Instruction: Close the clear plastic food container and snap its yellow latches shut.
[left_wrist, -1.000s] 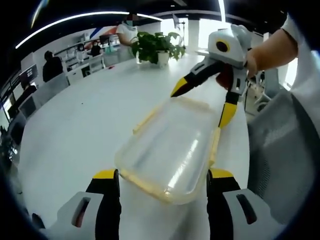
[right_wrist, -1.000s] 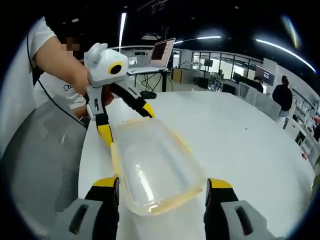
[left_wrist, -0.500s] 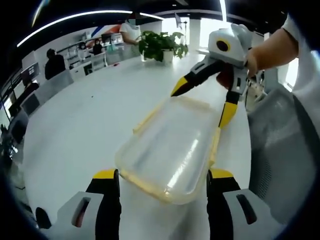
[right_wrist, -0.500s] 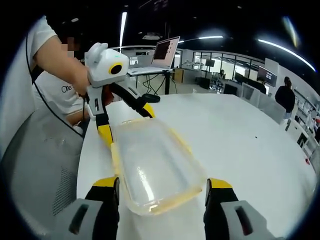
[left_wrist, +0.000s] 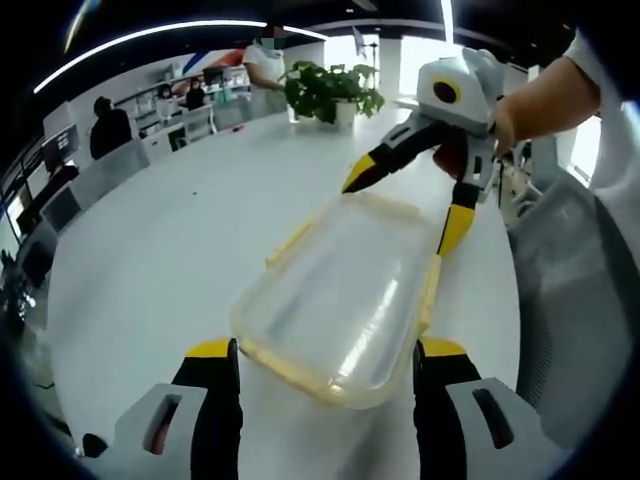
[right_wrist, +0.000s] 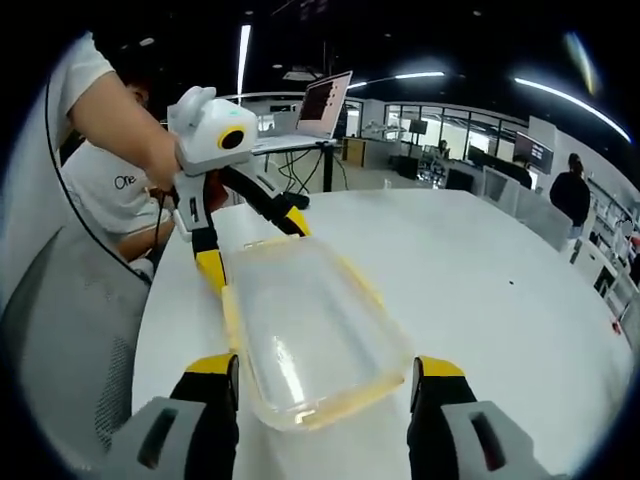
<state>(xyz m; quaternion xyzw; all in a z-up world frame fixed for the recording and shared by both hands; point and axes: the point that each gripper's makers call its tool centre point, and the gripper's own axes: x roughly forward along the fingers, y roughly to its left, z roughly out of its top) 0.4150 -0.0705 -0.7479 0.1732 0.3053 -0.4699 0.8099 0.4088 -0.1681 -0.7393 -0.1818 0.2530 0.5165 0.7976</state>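
Container (left_wrist: 340, 300) sits lid-down-flat on the white table (left_wrist: 150, 250), long axis running between your two grippers, and the lid looks seated already, though you can't confirm from these views that it's pressed home all round. Left gripper (left_wrist: 325, 350) has its jaws wide apart, straddling the near short end without touching it; right gripper (right_wrist: 322, 362) is the same at the opposite end, jaws apart, nothing held. In the right gripper view the left gripper (right_wrist: 250, 235) shows at the far end with one yellow tip beside each corner. The yellow latches (left_wrist: 430, 290) run along the rim edges and look flared out, not snapped, but the clear plastic makes that hard to call. My read: you're at the start of latching. Do one end at a time. Use one gripper as a brace on the lid so the box doesn't skate on the smooth table, and bring the other down on a latch with a single jaw tip, pushing it toward the wall until it seats. Don't squeeze across the whole width; the thin plastic will likely bow and pop the lid. Work opposite latches in pairs so the lid stays level. Watch the table edge and the grey chair (right_wrist: 60, 330) close by on the person's side; keep the push directed inward over the table.
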